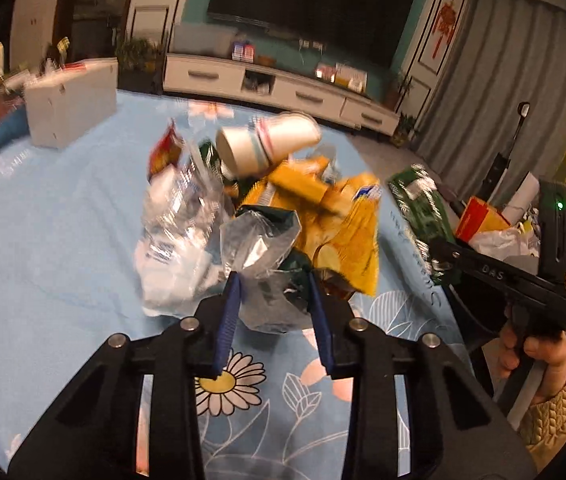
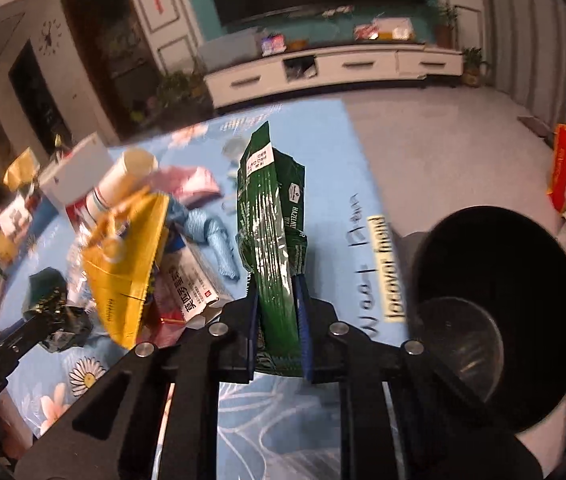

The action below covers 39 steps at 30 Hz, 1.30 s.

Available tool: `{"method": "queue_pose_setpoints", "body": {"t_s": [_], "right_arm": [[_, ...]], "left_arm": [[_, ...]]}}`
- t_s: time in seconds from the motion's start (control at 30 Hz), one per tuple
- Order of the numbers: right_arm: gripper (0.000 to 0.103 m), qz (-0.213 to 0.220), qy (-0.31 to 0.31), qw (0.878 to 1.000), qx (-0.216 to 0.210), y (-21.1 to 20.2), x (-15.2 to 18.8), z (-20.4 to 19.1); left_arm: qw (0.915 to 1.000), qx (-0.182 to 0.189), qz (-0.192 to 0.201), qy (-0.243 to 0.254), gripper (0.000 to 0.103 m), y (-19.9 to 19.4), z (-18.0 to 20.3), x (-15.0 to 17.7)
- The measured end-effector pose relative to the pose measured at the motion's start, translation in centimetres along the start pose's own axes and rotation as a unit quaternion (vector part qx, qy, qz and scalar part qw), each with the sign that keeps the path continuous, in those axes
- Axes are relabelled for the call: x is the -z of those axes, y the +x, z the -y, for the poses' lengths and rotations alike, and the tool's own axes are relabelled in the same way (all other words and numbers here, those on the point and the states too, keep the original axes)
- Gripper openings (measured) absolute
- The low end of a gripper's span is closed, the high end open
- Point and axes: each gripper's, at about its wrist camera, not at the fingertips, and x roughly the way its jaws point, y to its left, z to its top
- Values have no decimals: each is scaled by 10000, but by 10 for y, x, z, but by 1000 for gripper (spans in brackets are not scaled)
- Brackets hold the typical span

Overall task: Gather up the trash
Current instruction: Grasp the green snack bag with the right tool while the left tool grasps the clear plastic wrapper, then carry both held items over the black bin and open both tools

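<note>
I am working over a heap of trash on a table spread with a light blue floral cloth point(image 1: 63, 240). Furthest left, a white box point(image 1: 71, 102) is standing near the cloth's far edge. My left gripper point(image 1: 273, 280) is reaching into the near side of the heap, its blue-padded jaws partly apart around a crumpled clear-and-dark-green wrapper point(image 1: 267, 248); I cannot tell whether they are actually pinching it. Just beyond, a crushed clear plastic bottle point(image 1: 179, 216), a white paper cup point(image 1: 267, 142) lying on its side and a yellow snack bag point(image 1: 347, 224) are piled together and touching.

To the right, my right gripper point(image 2: 277, 292) is clamping a long green snack packet point(image 2: 273, 232), holding it upright above the cloth. A black bin point(image 2: 499, 304) is gaping open just beside the table's right edge, near this gripper.

I judge that the cup is perching loosely on top, so tugging the wrapper could be tipping it off and scattering the pile. The floppy green packet could also be catching the bin's rim or slipping from the pads.

Beyond the table, a long white cabinet point(image 2: 331, 68) is running under a dark screen on a teal wall, with grey curtains point(image 1: 495, 80) hanging at the right.
</note>
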Motion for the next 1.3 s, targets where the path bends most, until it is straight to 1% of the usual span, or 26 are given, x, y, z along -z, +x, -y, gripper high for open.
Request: {"method": "queue_pose_setpoints", "body": {"t_s": [0.13, 0.27, 0.47, 0.7, 0.83, 0.93, 1.07, 1.3], "right_arm": [[18, 229, 140, 9996, 15, -39, 4, 4], [18, 396, 49, 9991, 133, -70, 6, 1], [18, 520, 13, 9982, 304, -93, 7, 0], [18, 643, 202, 9966, 474, -109, 10, 18], [18, 641, 362, 9956, 577, -114, 15, 34], [18, 650, 486, 9946, 651, -117, 18, 45], [18, 620, 724, 9925, 764, -116, 23, 64], [18, 443, 1104, 9886, 919, -104, 30, 97]], "left_arm": [[9987, -46, 498, 135, 35, -35, 5, 1], [9966, 72, 807, 173, 35, -62, 7, -4], [9934, 285, 1071, 292, 35, -88, 23, -10], [9878, 702, 1180, 731, 35, -93, 69, -16], [9845, 879, 1144, 999, 35, -85, 96, -17], [9824, 1020, 1043, 1169, 35, -73, 117, -17], [9790, 1191, 799, 1448, 35, -51, 149, -12], [9761, 1353, 379, 1658, 35, -8, 182, -7]]}}
